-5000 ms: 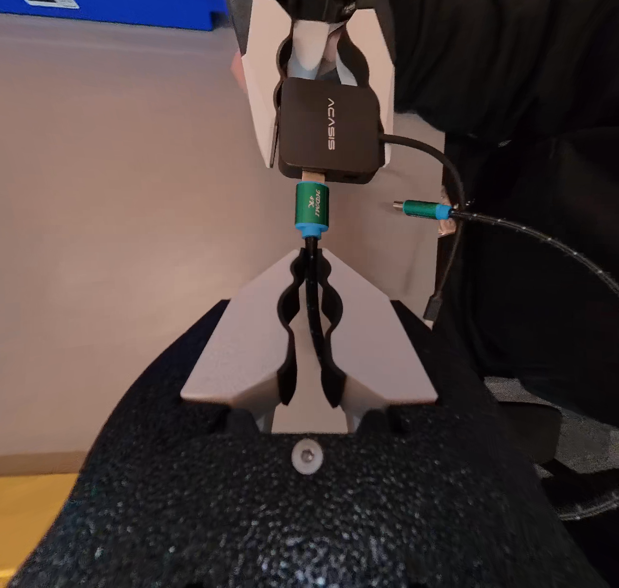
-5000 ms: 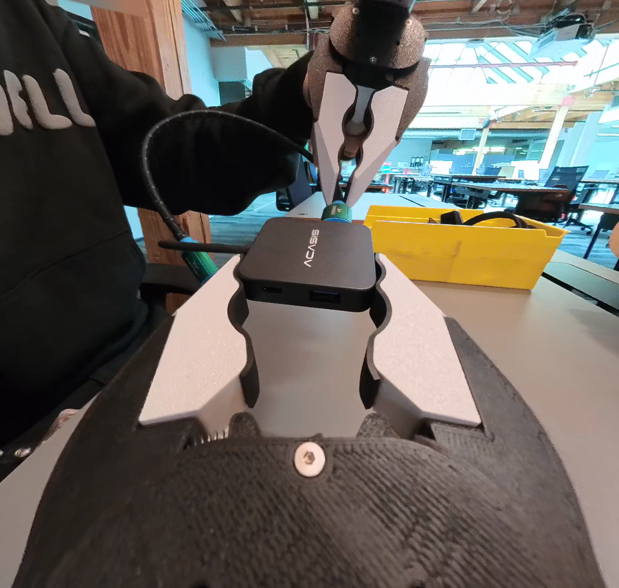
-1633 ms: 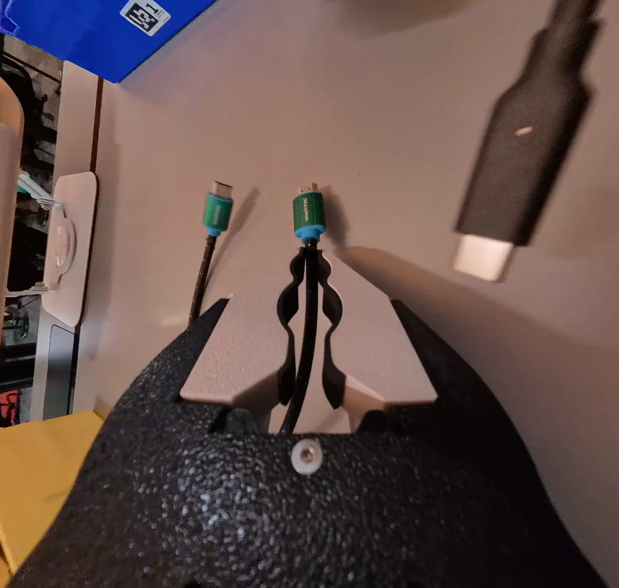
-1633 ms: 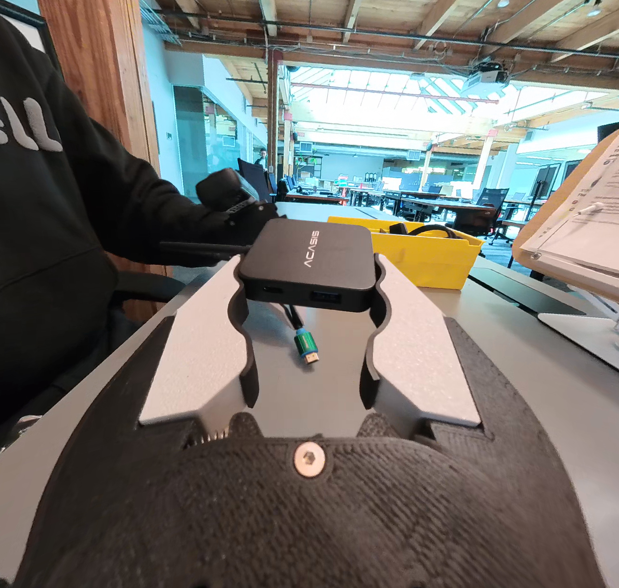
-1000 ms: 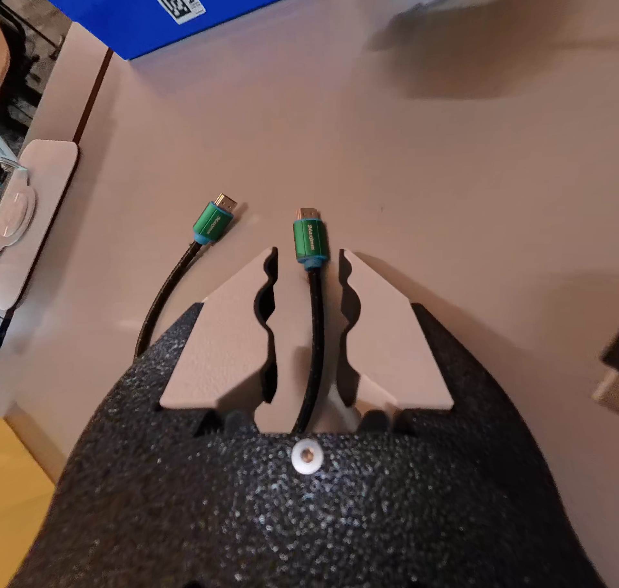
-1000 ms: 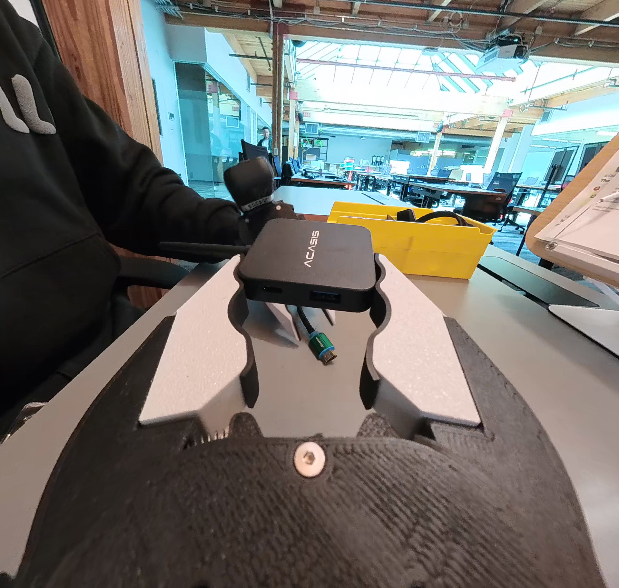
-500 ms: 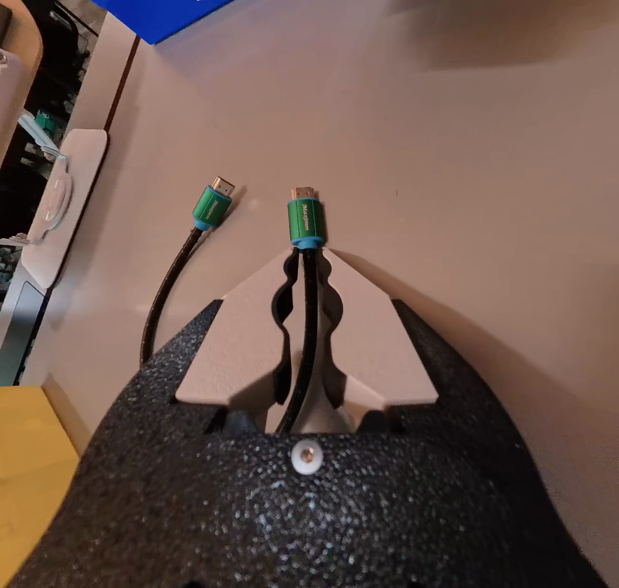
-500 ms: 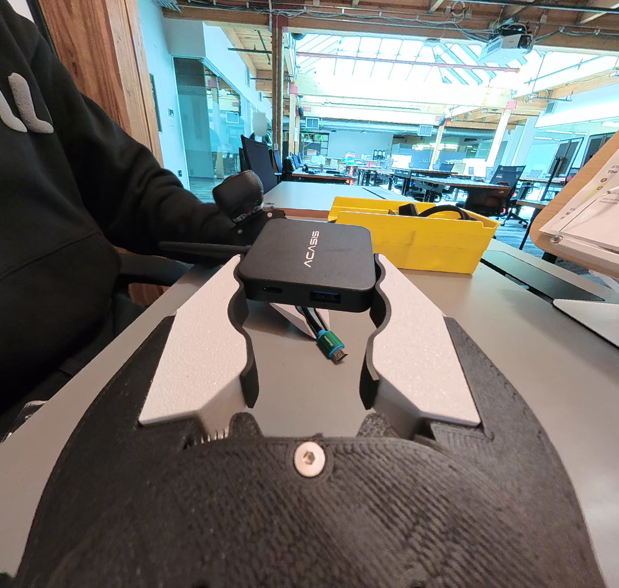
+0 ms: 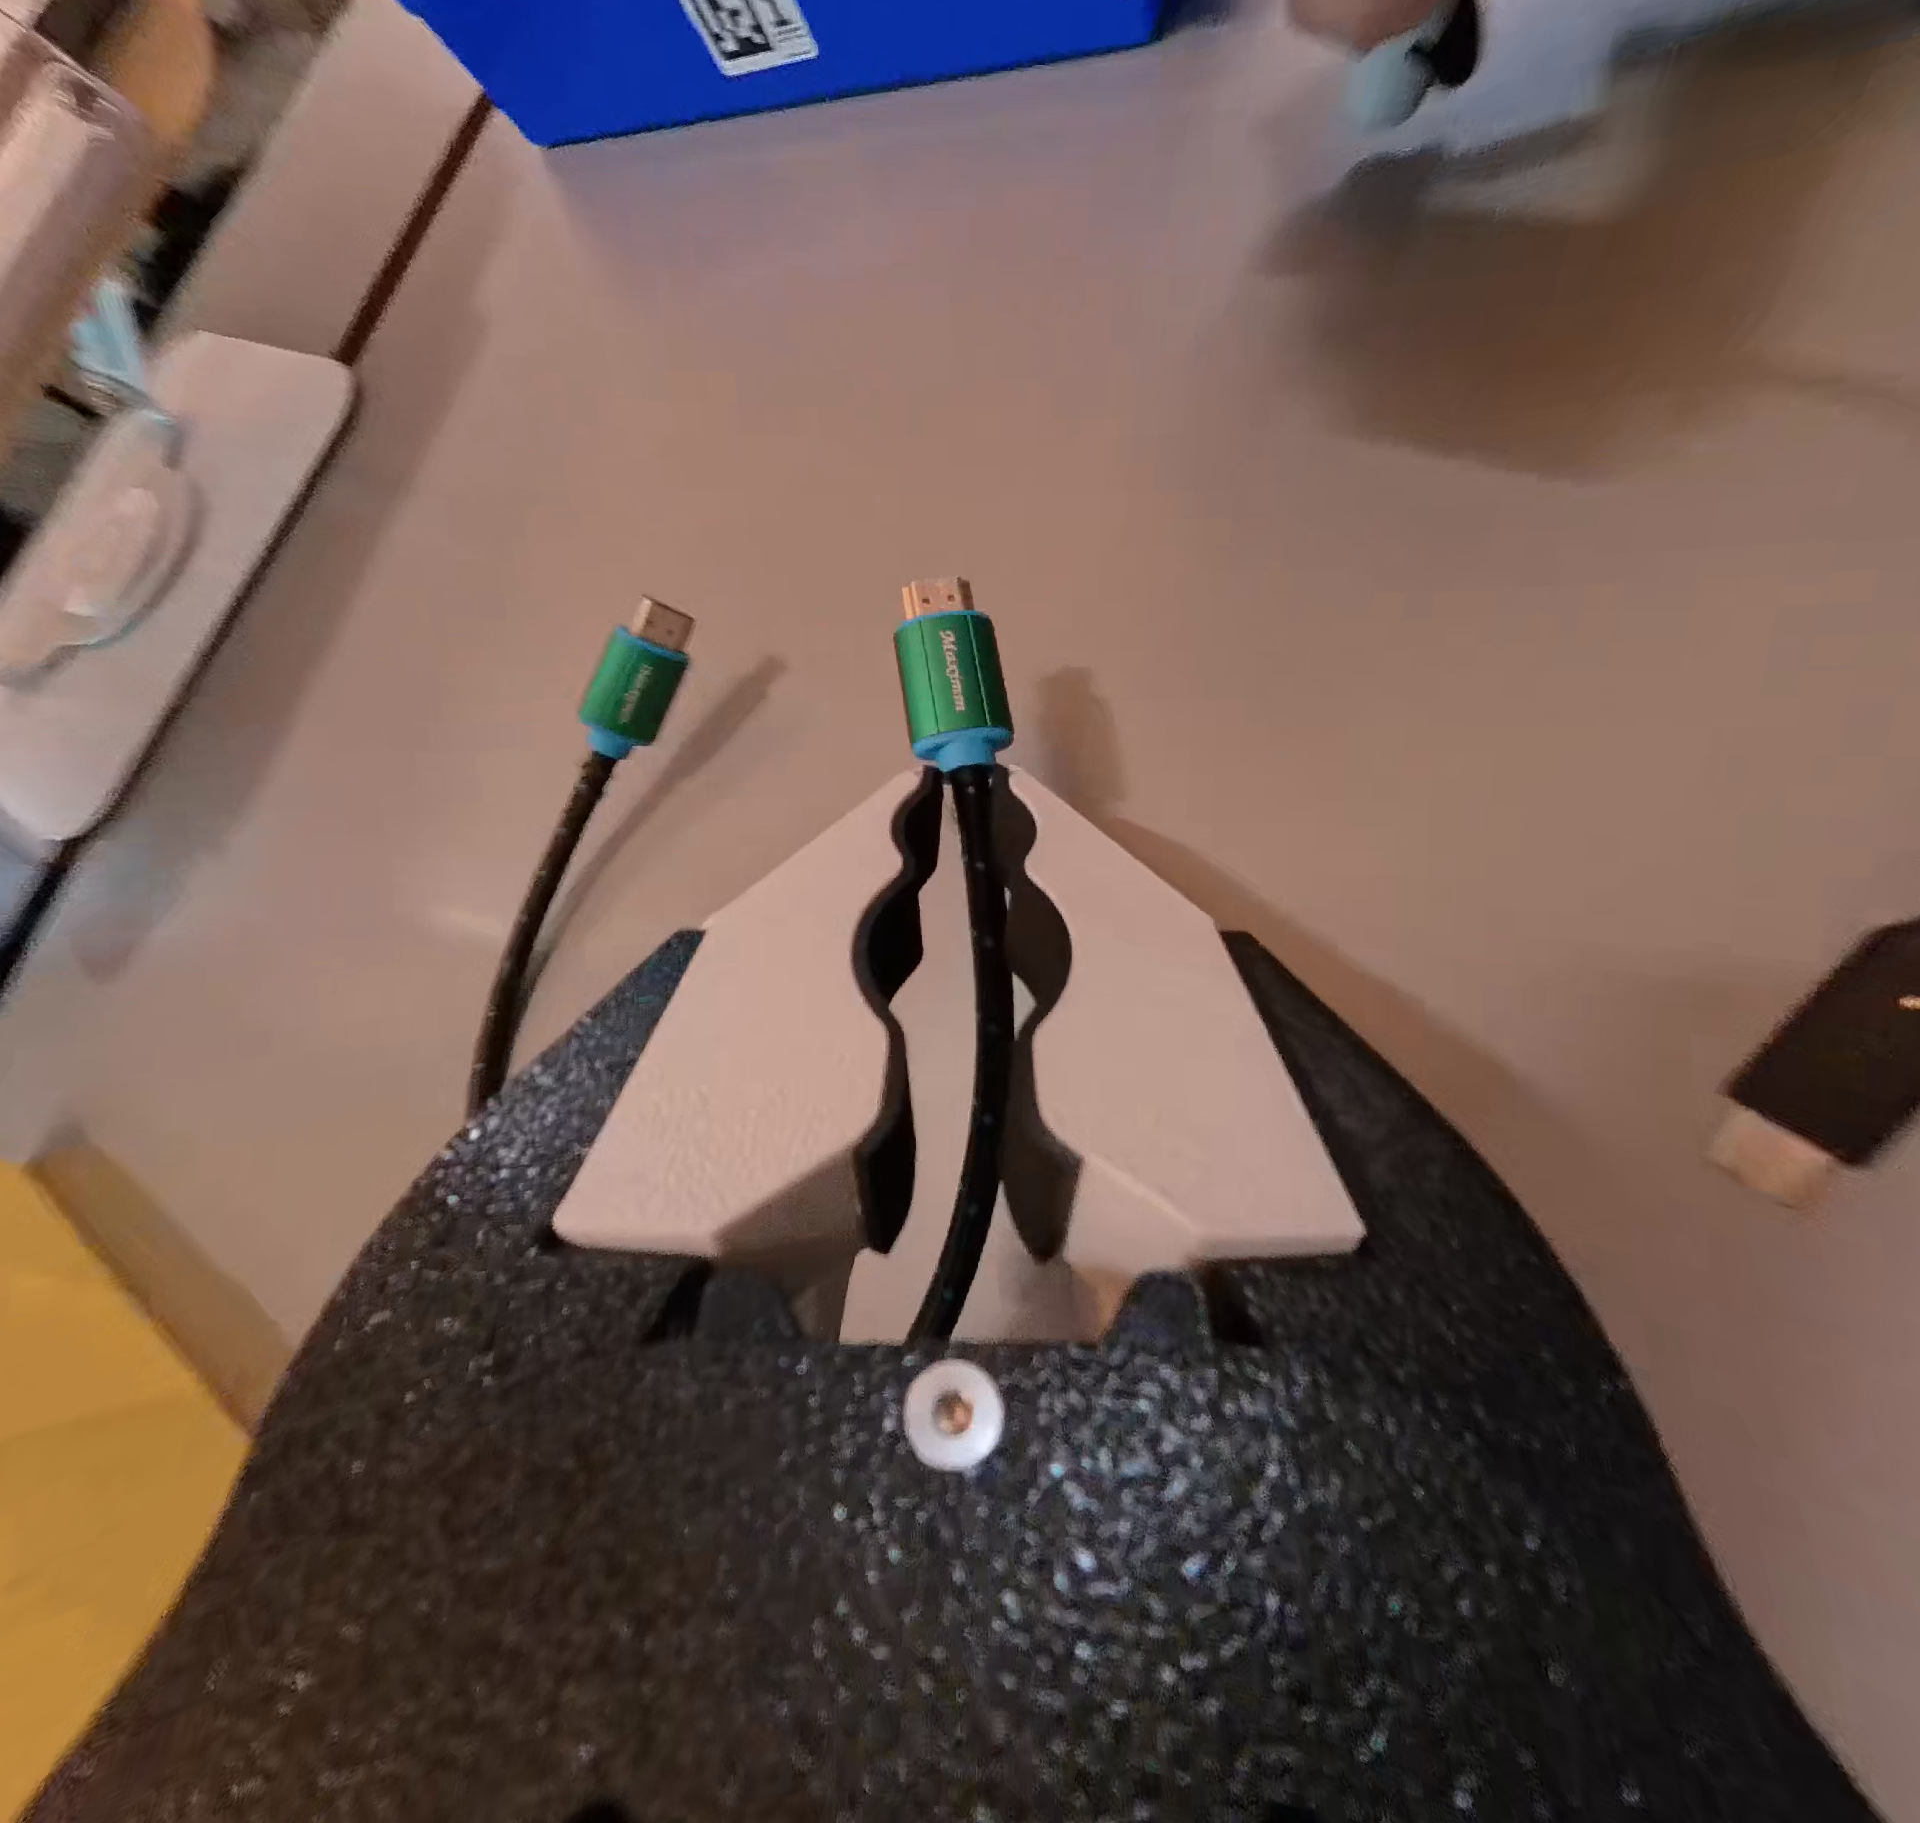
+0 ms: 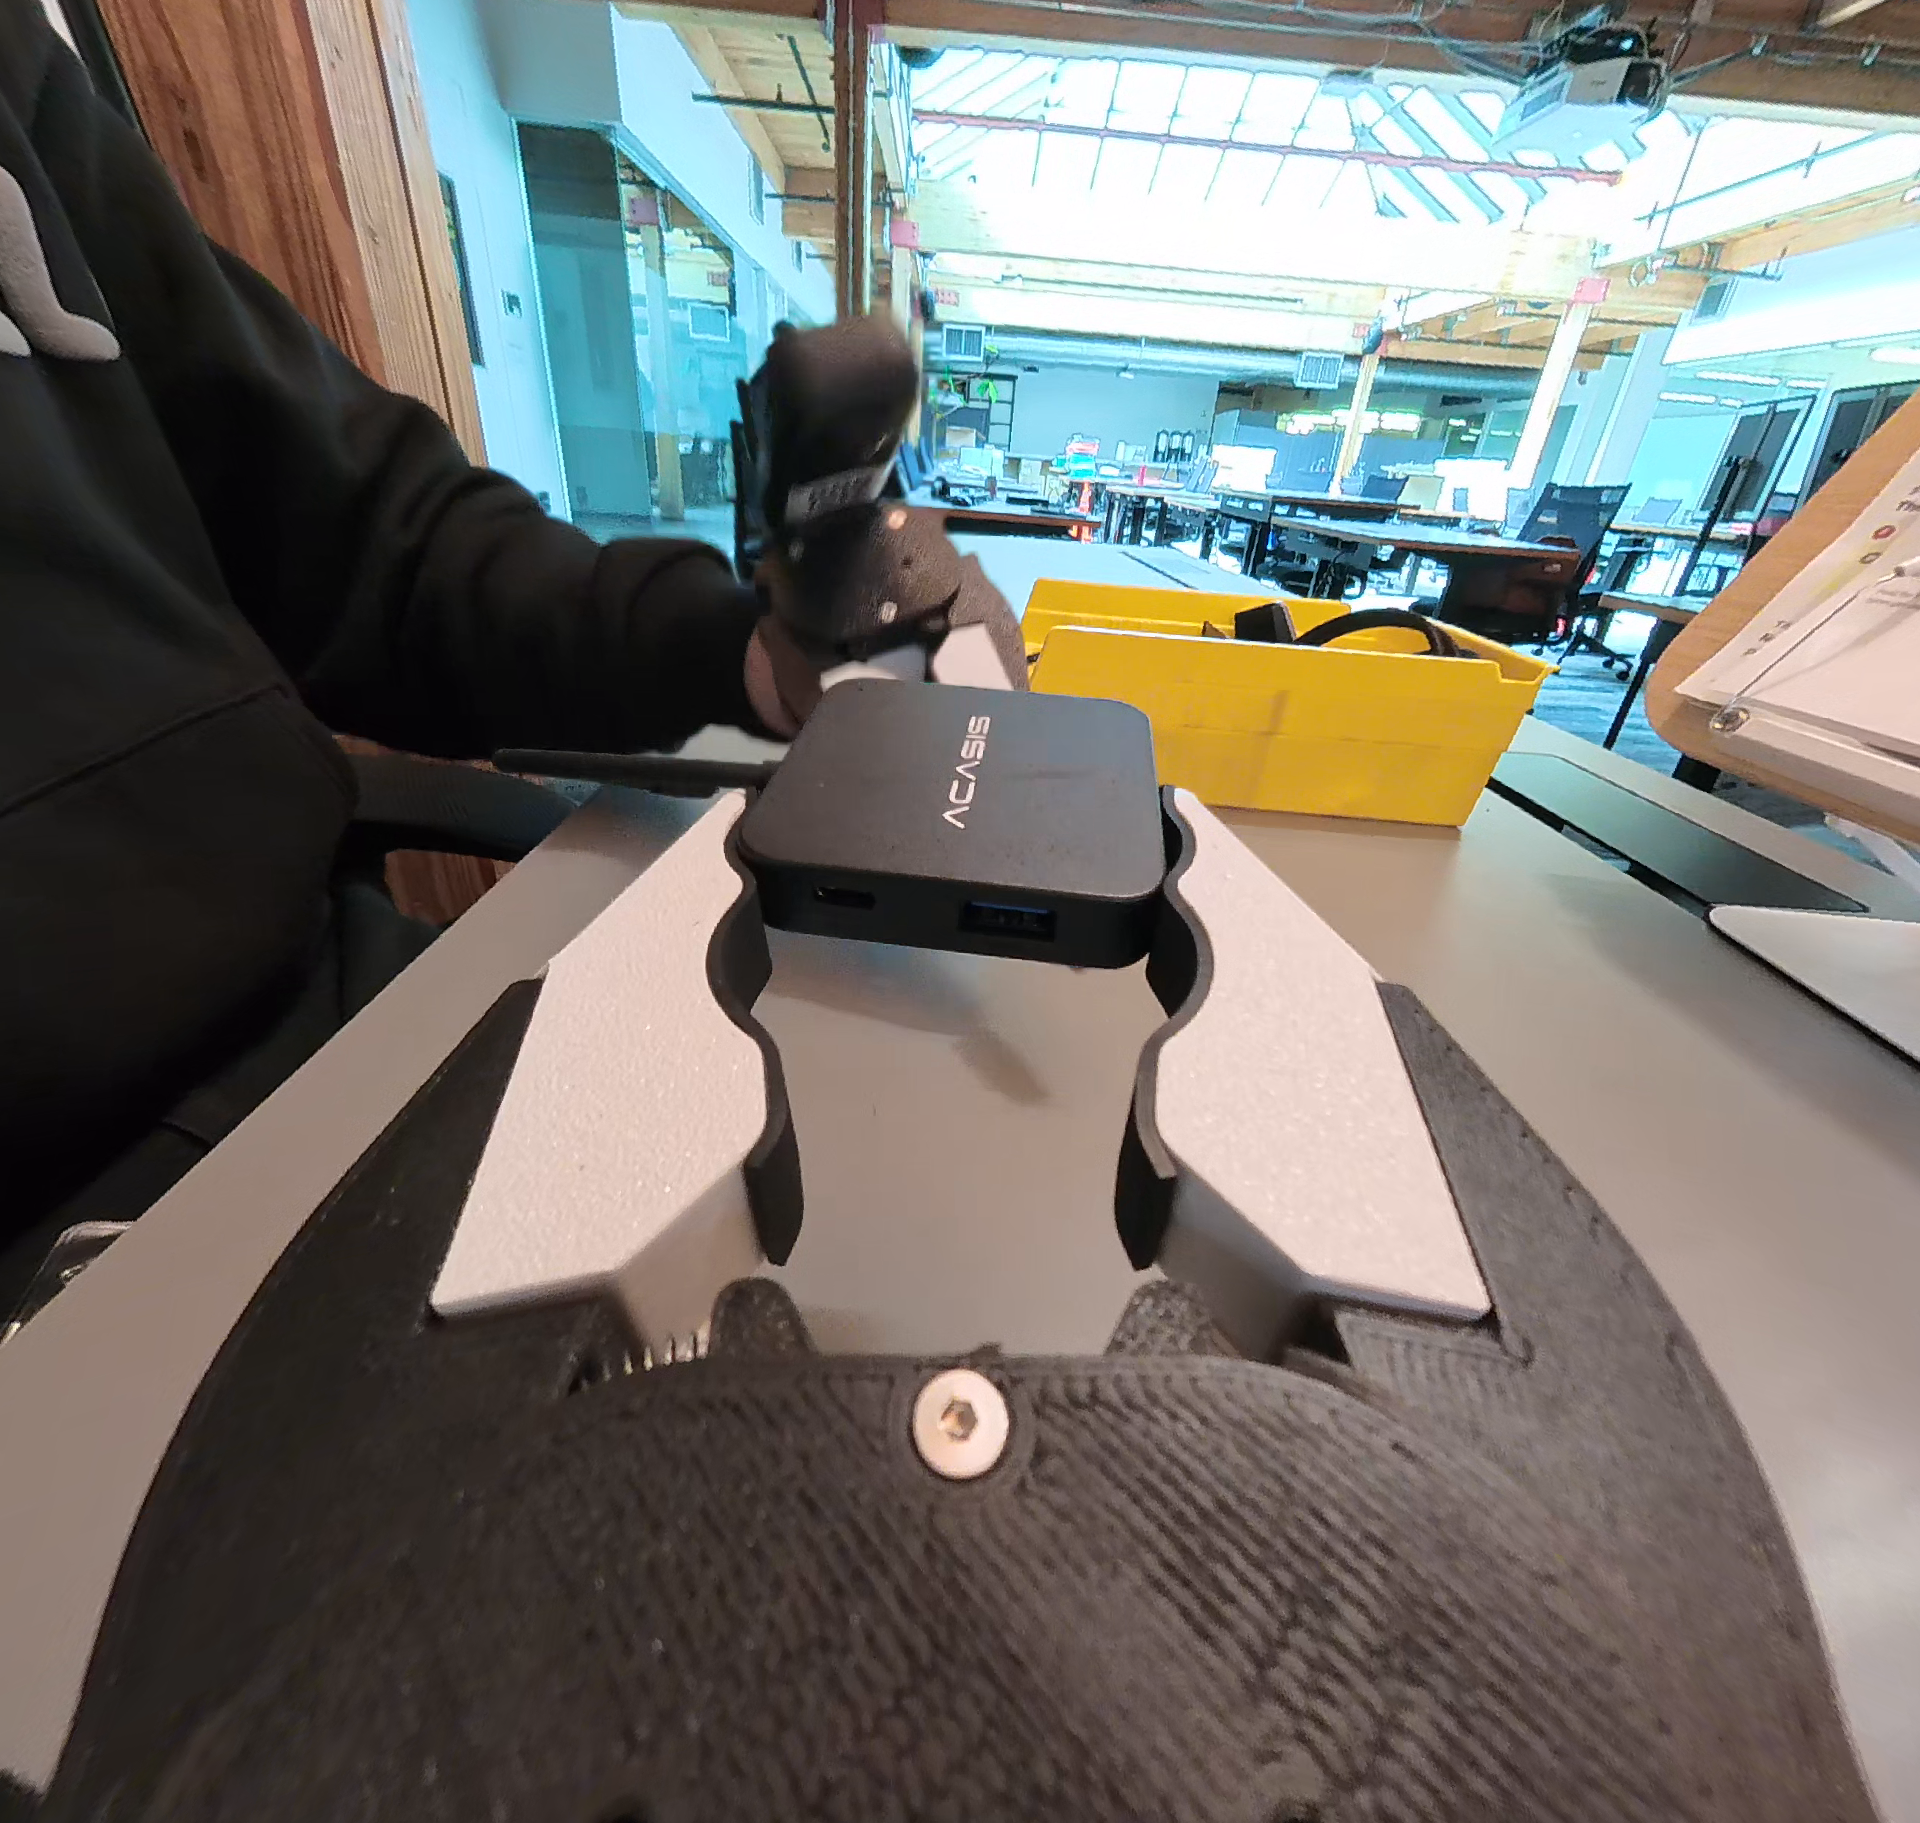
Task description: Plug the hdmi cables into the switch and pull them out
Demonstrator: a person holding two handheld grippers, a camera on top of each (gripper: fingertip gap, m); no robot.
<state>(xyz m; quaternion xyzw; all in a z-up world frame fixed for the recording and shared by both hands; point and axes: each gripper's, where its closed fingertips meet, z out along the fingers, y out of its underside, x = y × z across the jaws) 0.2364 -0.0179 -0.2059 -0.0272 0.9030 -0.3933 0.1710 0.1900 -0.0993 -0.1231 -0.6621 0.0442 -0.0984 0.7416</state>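
My left gripper [image 9: 961,786] is shut on the black braided cable of an HDMI lead, just behind its green plug [image 9: 951,677], and holds it above the grey table [image 9: 1299,734]. A second green HDMI plug [image 9: 634,677] lies on the table to its left. My right gripper [image 10: 956,838] is shut on the black square switch [image 10: 961,797] and holds it level above the table; its thin black cable [image 10: 623,765] runs off to the left. The switch also shows at the right edge of the left wrist view [image 9: 1839,1056]. In the right wrist view the left gripper [image 10: 883,620] shows raised behind the switch.
A blue bin [image 9: 779,7] with a white tag stands at the far side of the table. A yellow bin [image 10: 1278,724] with dark cables stands behind the switch. A wooden board with papers [image 10: 1829,630] leans at the right. A person in a black sleeve [image 10: 312,578] is at the left.
My left gripper closed on the cable behind the green plug and has lifted it off the table. The plug no longer shows under the switch. My right gripper still holds the switch.
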